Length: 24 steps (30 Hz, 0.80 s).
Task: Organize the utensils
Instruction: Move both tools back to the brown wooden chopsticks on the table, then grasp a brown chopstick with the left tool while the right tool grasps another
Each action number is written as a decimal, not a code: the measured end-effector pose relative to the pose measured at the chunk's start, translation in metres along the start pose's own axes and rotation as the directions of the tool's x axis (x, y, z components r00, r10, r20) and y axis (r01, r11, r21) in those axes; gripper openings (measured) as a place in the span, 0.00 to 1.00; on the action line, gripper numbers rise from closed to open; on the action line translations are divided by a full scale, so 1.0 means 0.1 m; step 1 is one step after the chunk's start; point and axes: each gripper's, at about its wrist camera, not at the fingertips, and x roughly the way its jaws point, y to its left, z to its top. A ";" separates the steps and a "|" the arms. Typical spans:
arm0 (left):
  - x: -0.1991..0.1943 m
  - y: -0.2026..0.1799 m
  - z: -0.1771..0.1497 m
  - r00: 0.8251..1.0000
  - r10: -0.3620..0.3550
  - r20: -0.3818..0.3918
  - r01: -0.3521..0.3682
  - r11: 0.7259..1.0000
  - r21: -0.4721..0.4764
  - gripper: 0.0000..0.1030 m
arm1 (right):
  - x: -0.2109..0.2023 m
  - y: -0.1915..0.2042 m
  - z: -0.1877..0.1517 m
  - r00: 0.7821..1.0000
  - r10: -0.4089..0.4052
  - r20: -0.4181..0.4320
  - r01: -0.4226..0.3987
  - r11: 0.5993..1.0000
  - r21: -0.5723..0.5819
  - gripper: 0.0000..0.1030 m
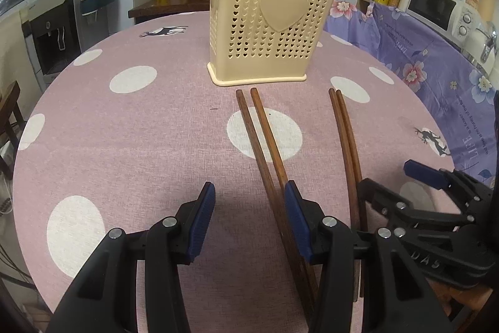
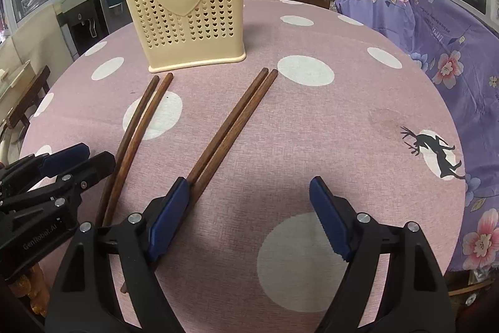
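A round table (image 1: 140, 145) fills most of the room in front of me, draped in a pink woven cloth with big white dots and small black deer prints. Its curved edge drops away on the left toward a water dispenser (image 1: 53, 30) and on the right toward a purple flowered cloth (image 2: 452, 52) covering the counter. The wide stretch of tabletop on the left and the near right is bare.

At the far middle stands a cream plastic utensil holder (image 1: 268, 21), upright, its walls punched with tiny heart-shaped holes and a raised solid heart on the front. Dark handles and spoon bowls poke out of its top.

Between the holder and the grippers lie two pairs of dark brown wooden chopsticks, smooth and slender, flat on the cloth, far ends close to the holder's base. The left pair (image 1: 265, 152) is slightly splayed at the far end; the right pair (image 1: 347, 145) lies with its sticks touching.

The left gripper (image 1: 249, 202), black with ribbed blue pads, hangs low over the cloth with its jaws apart and nothing between them; its right finger overlaps the left pair. The right gripper (image 2: 249, 192) is spread wide, also holding nothing, its left finger over the right pair, with open cloth between its jaws.
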 end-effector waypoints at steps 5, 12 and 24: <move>-0.04 0.06 0.02 1.000 0.004 0.008 -0.004 1.000 -0.017 0.45 | -0.06 -0.30 0.01 1.000 -0.005 0.001 0.005 0.997 0.081 0.76; 0.00 -0.04 0.03 1.000 0.000 0.007 0.000 1.000 -0.002 0.45 | 0.01 -0.02 0.03 0.996 0.087 -0.018 -0.086 0.995 0.049 0.76; 0.00 -0.01 0.04 1.000 -0.008 0.004 0.008 1.000 -0.017 0.45 | -0.02 -0.21 0.03 0.999 -0.004 -0.053 0.006 0.999 0.046 0.78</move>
